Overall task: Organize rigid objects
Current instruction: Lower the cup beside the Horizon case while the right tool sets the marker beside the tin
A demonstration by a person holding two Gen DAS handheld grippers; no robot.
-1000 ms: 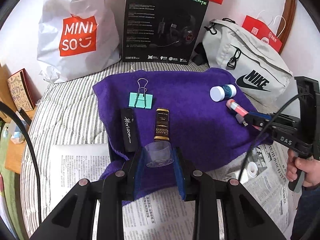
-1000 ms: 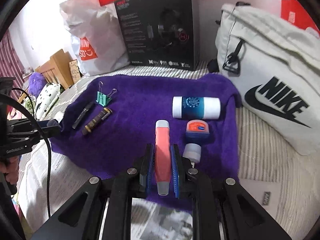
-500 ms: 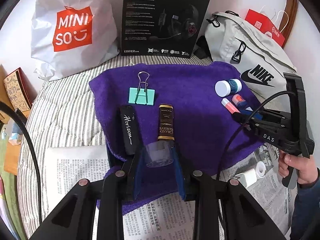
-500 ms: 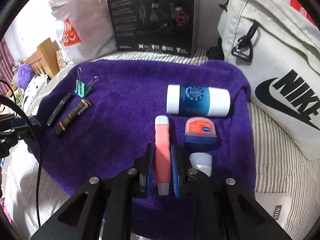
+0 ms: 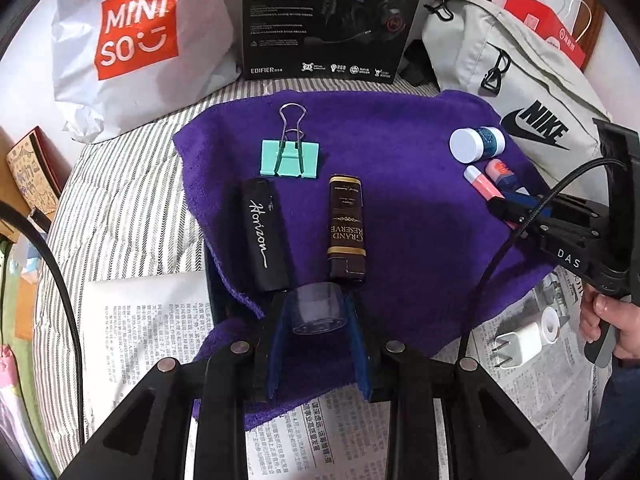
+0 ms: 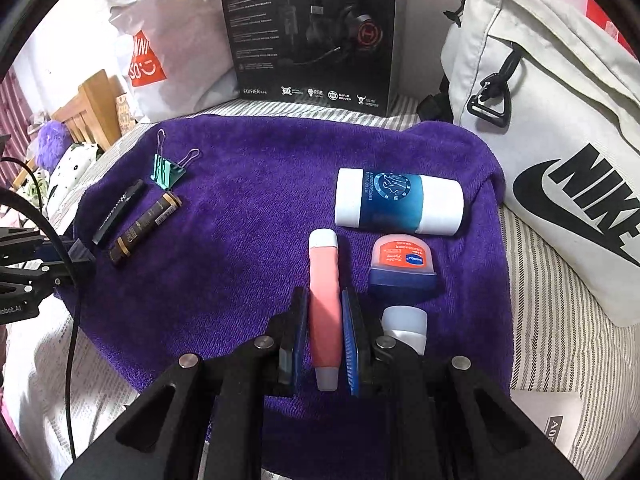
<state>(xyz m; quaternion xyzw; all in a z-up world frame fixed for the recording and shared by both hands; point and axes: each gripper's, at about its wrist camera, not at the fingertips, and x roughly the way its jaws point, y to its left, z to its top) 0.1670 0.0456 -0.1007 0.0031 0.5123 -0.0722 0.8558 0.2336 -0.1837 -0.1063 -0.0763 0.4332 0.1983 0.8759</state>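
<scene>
A purple towel (image 5: 400, 184) (image 6: 248, 208) holds the objects. My left gripper (image 5: 316, 316) is shut on a small clear cap (image 5: 316, 308), just in front of the brown Grand Reserve stick (image 5: 346, 228) and beside the black Horizon stick (image 5: 264, 236). A mint binder clip (image 5: 290, 158) lies behind them. My right gripper (image 6: 325, 320) is shut on a pink tube (image 6: 325, 292), low over the towel, left of a Vaseline jar (image 6: 402, 264), a white cap (image 6: 404, 322) and behind them a blue-white bottle (image 6: 398, 202).
A Miniso bag (image 5: 132, 40), a black Edifier box (image 5: 328, 16) and a Nike bag (image 5: 520, 92) stand along the back. Newspaper (image 5: 152, 320) lies under the towel's front, with a white charger plug (image 5: 520, 344) and a small white roll (image 5: 550, 322) at the right.
Both grippers have moved forward over the towel. The right one has carried the pink tube up beside the Vaseline jar; the left one brought the clear cap up to the brown stick.
</scene>
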